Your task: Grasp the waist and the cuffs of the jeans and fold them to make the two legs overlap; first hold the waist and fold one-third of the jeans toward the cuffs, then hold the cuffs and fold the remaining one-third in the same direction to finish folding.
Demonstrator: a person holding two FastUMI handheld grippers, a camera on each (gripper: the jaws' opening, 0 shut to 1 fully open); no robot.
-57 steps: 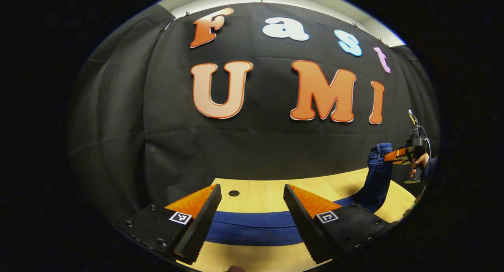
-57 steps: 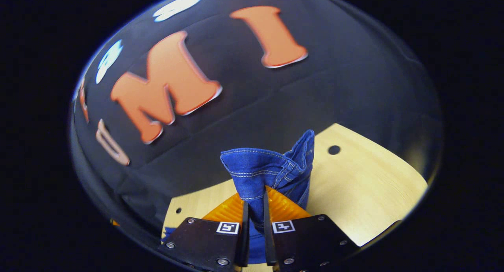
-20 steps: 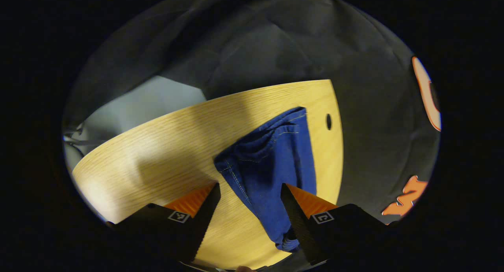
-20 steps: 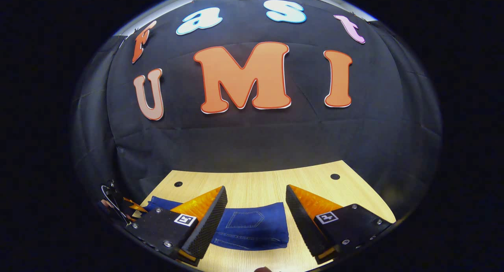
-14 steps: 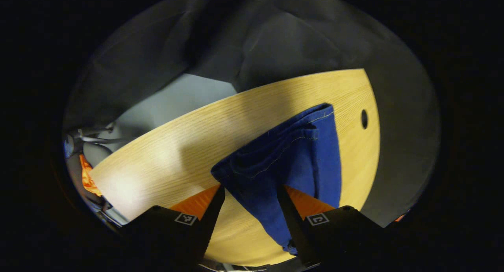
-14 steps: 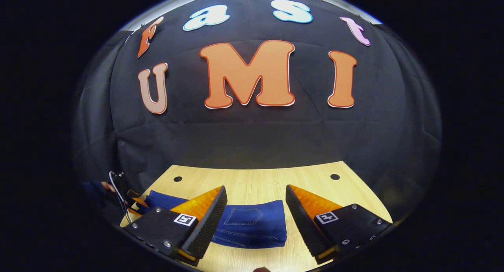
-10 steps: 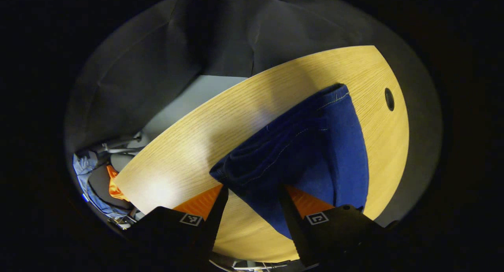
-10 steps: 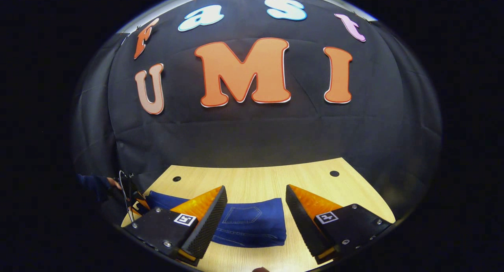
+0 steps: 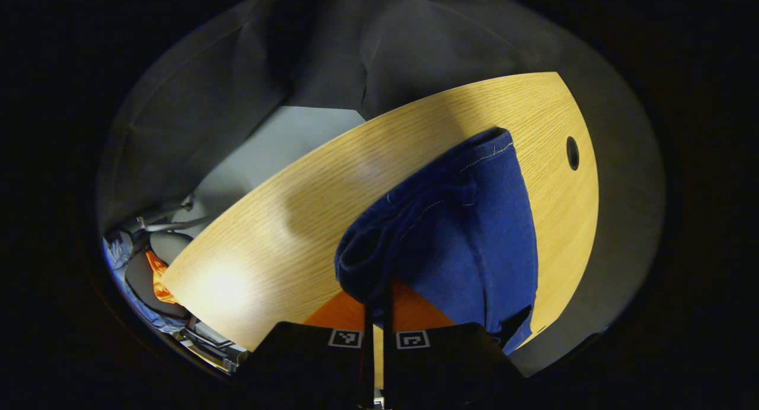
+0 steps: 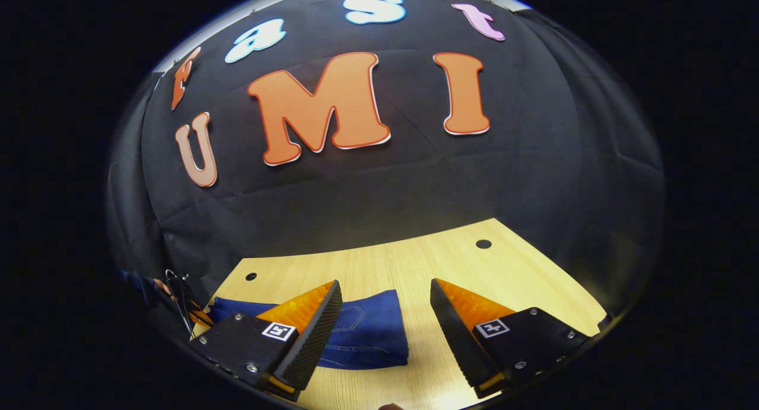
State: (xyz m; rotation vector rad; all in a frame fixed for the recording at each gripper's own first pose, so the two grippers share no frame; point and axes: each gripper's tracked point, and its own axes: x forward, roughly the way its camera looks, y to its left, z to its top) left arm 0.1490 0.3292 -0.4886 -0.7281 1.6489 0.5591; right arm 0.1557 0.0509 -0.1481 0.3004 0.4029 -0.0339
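The blue jeans [image 9: 462, 232] lie on the wooden table [image 9: 278, 232], running away from my left gripper [image 9: 375, 306]. That gripper is shut on the near bunched end of the jeans, where stitched hems show. In the right gripper view the jeans [image 10: 370, 333] lie flat with a back pocket facing up and a folded edge on the right. My right gripper [image 10: 385, 324] hovers open just above them, touching nothing. The other gripper [image 10: 193, 309], held by a hand [image 10: 160, 288], sits at the far left end of the jeans.
Round holes in the tabletop [image 9: 572, 153] [image 10: 483, 244] [image 10: 251, 276] lie near its far edge. Past the table's left edge are grey floor [image 9: 278, 143] and some clutter with orange and pale cloth [image 9: 151, 267]. Bare wood [image 10: 510, 279] lies right of the jeans.
My left gripper has shut on the near end of the jeans, which stood between its open fingers half a second ago. The right gripper stays open and has shifted slightly.
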